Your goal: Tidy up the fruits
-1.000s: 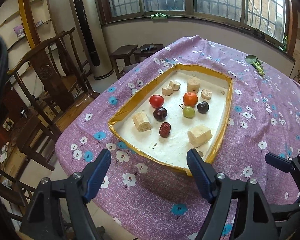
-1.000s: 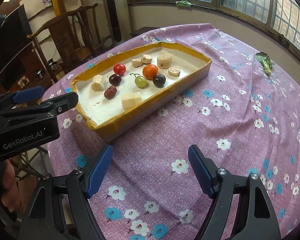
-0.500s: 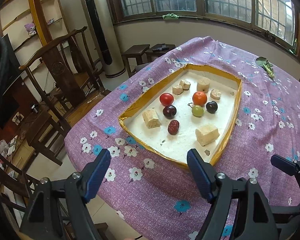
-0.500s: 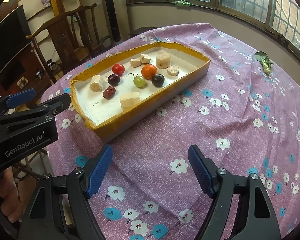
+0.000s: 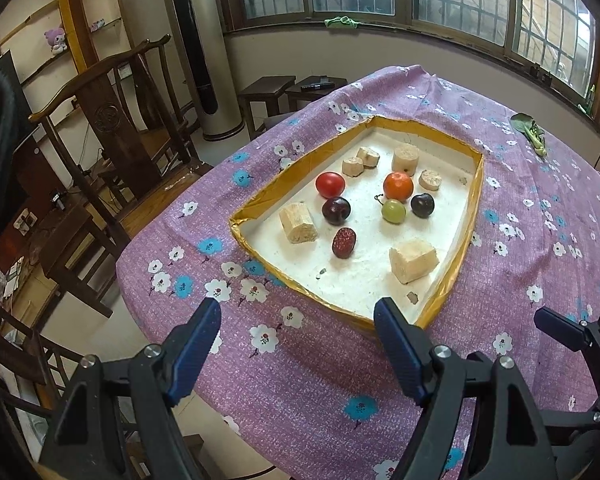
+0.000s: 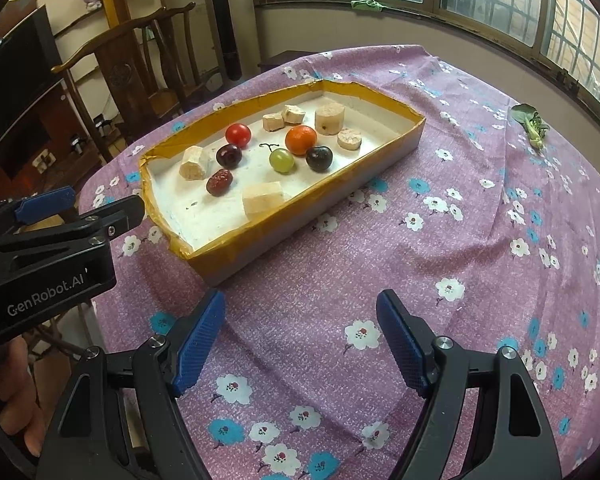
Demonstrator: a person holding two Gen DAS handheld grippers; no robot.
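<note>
A shallow white tray with a yellow taped rim (image 5: 466,220) (image 6: 168,148) lies on the purple flowered tablecloth. In it are a red tomato (image 5: 329,184) (image 6: 238,134), an orange (image 5: 398,186) (image 6: 301,139), a green grape (image 5: 393,211) (image 6: 281,160), two dark cherries (image 5: 335,210) (image 5: 422,205), a red date (image 5: 344,243) (image 6: 219,182) and several pale cut chunks (image 5: 413,260). My left gripper (image 5: 298,344) is open and empty, just short of the tray's near edge. My right gripper (image 6: 300,336) is open and empty over the cloth, right of the tray.
A green leafy vegetable (image 5: 530,130) (image 6: 532,124) lies at the table's far right. Wooden chairs (image 5: 112,120) stand left of the table, with a low stool (image 5: 268,88) and a tower fan (image 5: 196,48) behind. The table edge drops off at the left.
My left gripper has drawn back and swung left, so the tray sits farther right and the table's left edge shows more. My right gripper has barely moved. Both stay open.
</note>
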